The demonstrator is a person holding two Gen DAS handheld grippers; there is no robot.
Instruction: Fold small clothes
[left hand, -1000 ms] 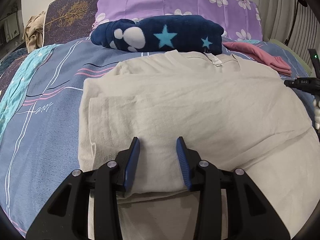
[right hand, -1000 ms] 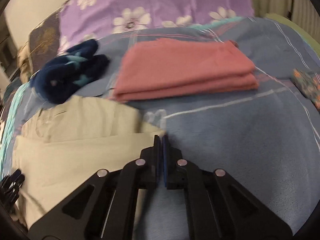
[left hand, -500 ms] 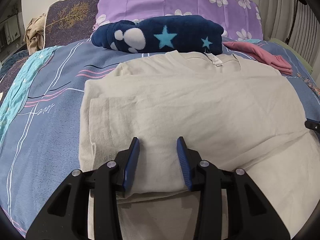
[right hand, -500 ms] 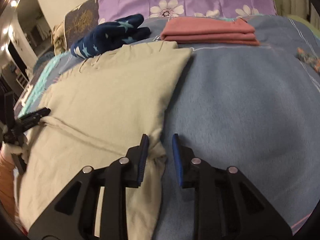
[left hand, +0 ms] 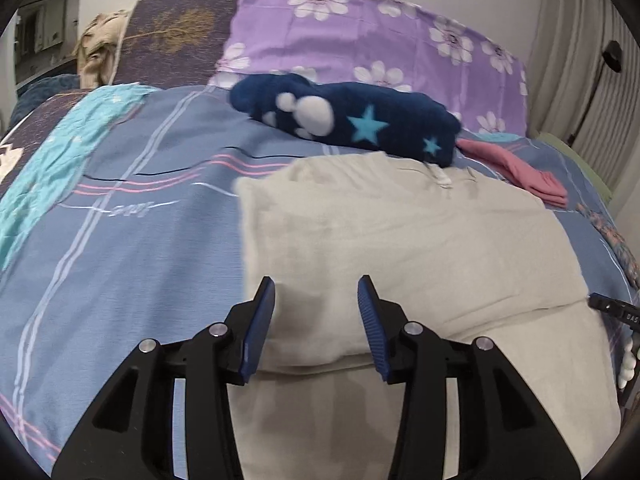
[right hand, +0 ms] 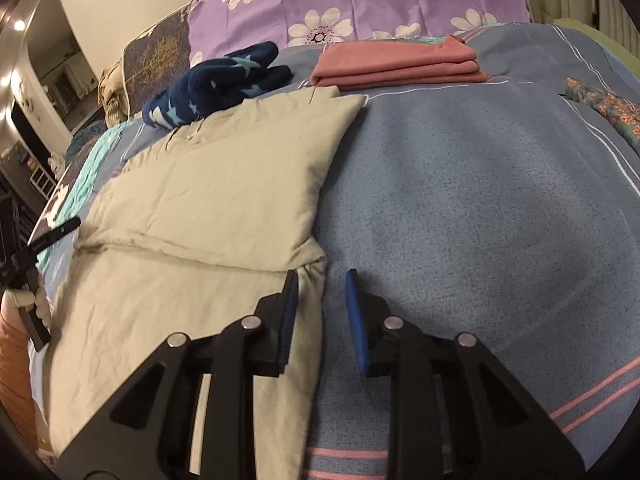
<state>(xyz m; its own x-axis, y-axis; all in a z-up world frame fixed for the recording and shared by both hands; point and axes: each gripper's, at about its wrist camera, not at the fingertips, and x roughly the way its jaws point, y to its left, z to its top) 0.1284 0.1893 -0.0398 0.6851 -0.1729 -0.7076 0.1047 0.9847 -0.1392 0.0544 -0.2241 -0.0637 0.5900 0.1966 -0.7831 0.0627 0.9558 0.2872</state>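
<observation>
Black angular frames with silver screws and ribbed blue pads (left hand: 370, 312) are seen on both grippers; a white-gloved hand (right hand: 22, 300) is visible at nine o'clock.

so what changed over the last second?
The right gripper opened, letting go of the beige shirt, and now sits at its right edge. The left gripper shifted toward the shirt's left edge, open throughout. The folded pink garment and navy star fleece stayed put.
</observation>
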